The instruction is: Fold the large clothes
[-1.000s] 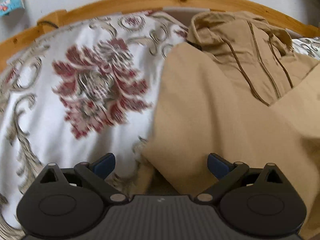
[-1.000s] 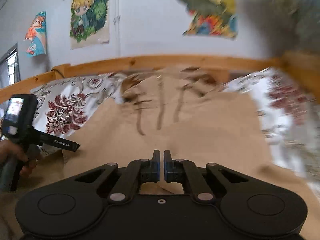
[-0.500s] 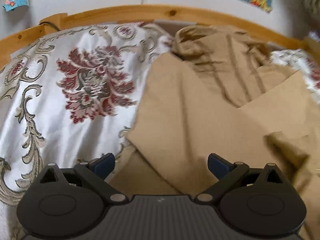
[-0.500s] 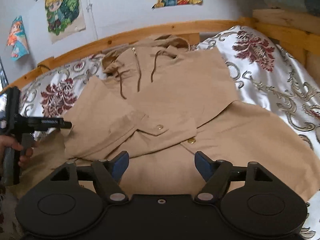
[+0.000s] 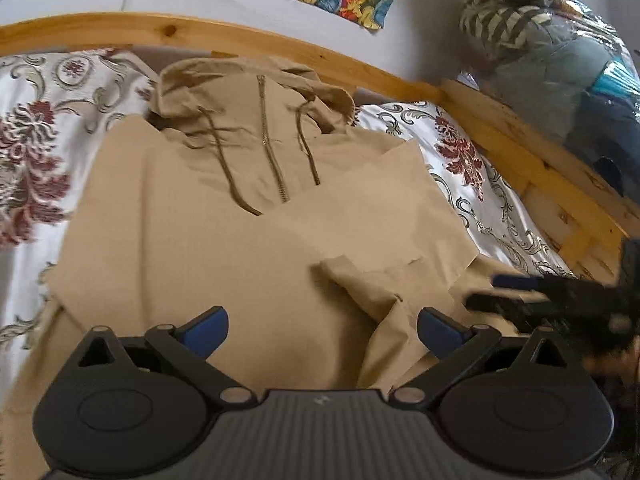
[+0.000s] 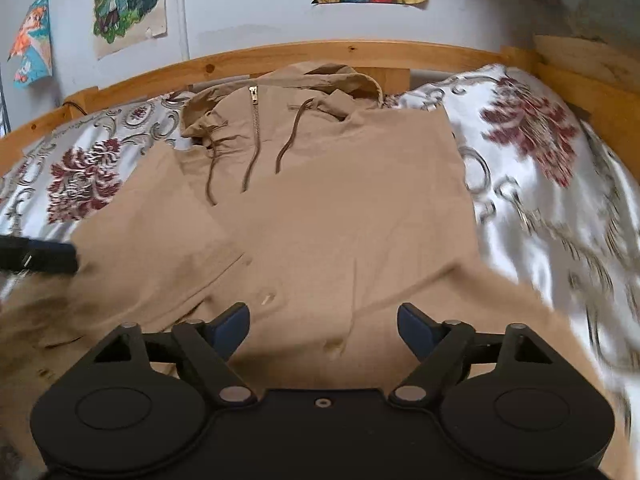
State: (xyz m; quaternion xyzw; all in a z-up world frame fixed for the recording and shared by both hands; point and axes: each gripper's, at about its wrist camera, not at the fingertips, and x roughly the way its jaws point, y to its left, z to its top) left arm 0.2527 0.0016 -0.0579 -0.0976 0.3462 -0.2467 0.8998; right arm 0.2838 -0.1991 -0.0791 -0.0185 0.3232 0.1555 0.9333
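A large tan hooded jacket (image 5: 224, 240) (image 6: 340, 220) lies front up on the bed, hood toward the headboard, zipper and drawstrings showing. Both sleeves are folded in across its body, a cuff (image 5: 372, 280) lying near the middle. My left gripper (image 5: 322, 328) is open and empty, just above the jacket's lower part. My right gripper (image 6: 324, 326) is open and empty over the jacket's lower front near two buttons. The right gripper's fingers (image 5: 516, 280) show at the right edge of the left wrist view; the left gripper's fingertip (image 6: 52, 258) shows at the left edge of the right wrist view.
The bed has a white satin cover with red floral print (image 6: 540, 168) (image 5: 28, 168) and a wooden frame (image 5: 248, 40) (image 6: 320, 52) around it. Posters hang on the wall (image 6: 128, 4). A plastic-wrapped bundle of clothes (image 5: 552, 48) sits at the far right corner.
The right gripper opened from shut, letting go of the jacket. The left wrist view swung right from the jacket's left edge to over its middle. The right sleeve now lies folded across the body.
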